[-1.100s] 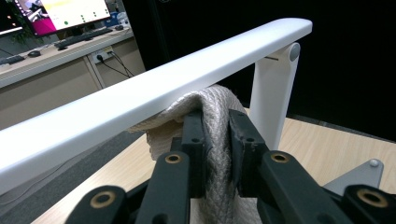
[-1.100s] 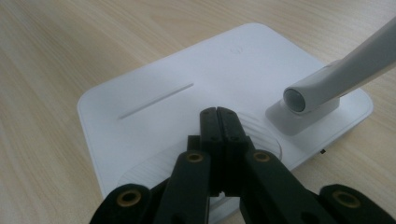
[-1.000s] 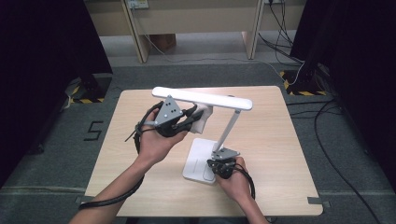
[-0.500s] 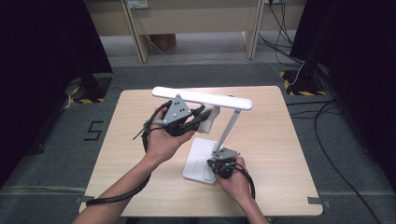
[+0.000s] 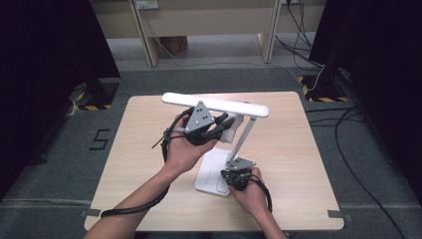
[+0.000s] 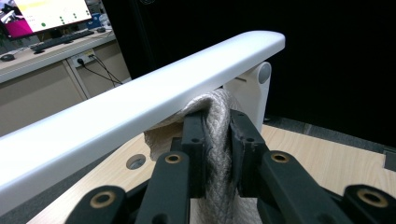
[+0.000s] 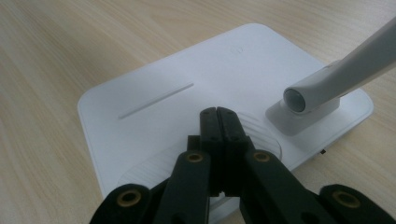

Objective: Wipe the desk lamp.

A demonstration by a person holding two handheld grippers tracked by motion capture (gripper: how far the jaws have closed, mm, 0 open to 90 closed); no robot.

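Left gripper (image 6: 215, 140) is clamped on a grey-white cloth (image 6: 215, 107), pressed up under the desk lamp's head bar (image 5: 215, 104). Right gripper (image 7: 218, 116) has jaws fully closed, empty, tips resting on the lamp base (image 7: 159, 84) on the table (image 5: 298, 149).

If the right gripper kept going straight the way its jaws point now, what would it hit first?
The right gripper has its jaws shut and aims down at the white lamp base, so it would most likely press into the base plate at the ribbed round patch under its tips. The gap, if any, is unclear.
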